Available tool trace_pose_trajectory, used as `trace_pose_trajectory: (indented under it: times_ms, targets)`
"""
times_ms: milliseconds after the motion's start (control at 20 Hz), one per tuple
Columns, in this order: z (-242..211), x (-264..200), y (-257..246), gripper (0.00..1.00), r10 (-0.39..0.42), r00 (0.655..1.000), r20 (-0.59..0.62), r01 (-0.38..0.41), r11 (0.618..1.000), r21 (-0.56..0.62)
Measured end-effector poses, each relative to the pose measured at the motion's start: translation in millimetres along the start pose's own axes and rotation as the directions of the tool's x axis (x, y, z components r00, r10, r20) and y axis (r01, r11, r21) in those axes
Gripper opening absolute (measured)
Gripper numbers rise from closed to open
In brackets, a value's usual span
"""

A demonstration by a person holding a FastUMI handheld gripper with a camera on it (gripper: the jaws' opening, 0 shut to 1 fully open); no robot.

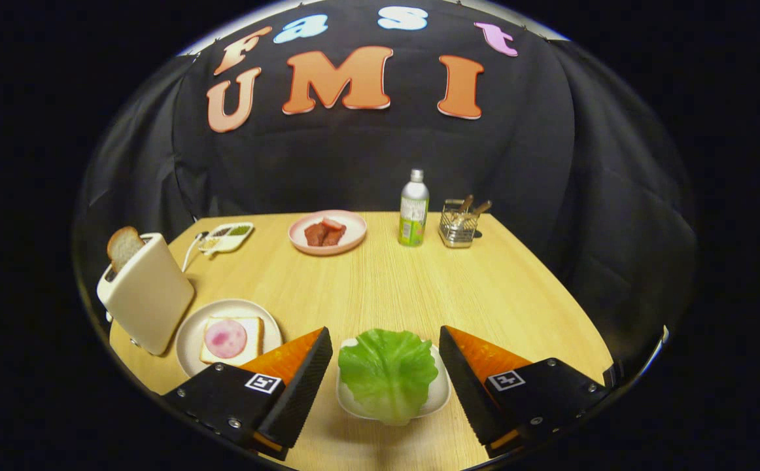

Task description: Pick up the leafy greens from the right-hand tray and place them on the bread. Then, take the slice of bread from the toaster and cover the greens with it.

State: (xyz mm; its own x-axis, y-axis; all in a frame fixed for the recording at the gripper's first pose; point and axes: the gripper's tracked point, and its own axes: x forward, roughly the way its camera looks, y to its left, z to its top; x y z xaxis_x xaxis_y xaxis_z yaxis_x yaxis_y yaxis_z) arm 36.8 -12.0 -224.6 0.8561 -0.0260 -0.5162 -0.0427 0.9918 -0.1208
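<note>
A green lettuce leaf (388, 374) lies on a small white tray (440, 392) directly between my fingers. My gripper (385, 350) is open, with one orange-and-black finger on each side of the tray and touching nothing. To the left, just beyond the left finger, a white plate (190, 333) holds a bread slice (252, 340) topped with a round of pink ham (225, 337). Left of that plate stands a cream toaster (148, 294) with a slice of bread (123, 246) sticking out of its top.
Across the wooden table (386, 288), a pink plate (354, 232) carries meat pieces. A bottle (413, 208) and a wire basket (458, 226) of utensils stand to its right. A small divided sauce dish (226, 237) sits behind the toaster.
</note>
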Motion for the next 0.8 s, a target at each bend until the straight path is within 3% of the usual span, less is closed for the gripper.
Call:
trace_pose_trajectory:
  times_ms: [550,800]
  targets:
    - [-76,53,-5,0.94,0.006,0.982,-0.191,-0.008,1.0,-0.013]
    - [-81,54,0,0.8,0.031,0.979,-0.201,-0.033,0.999,-0.006]
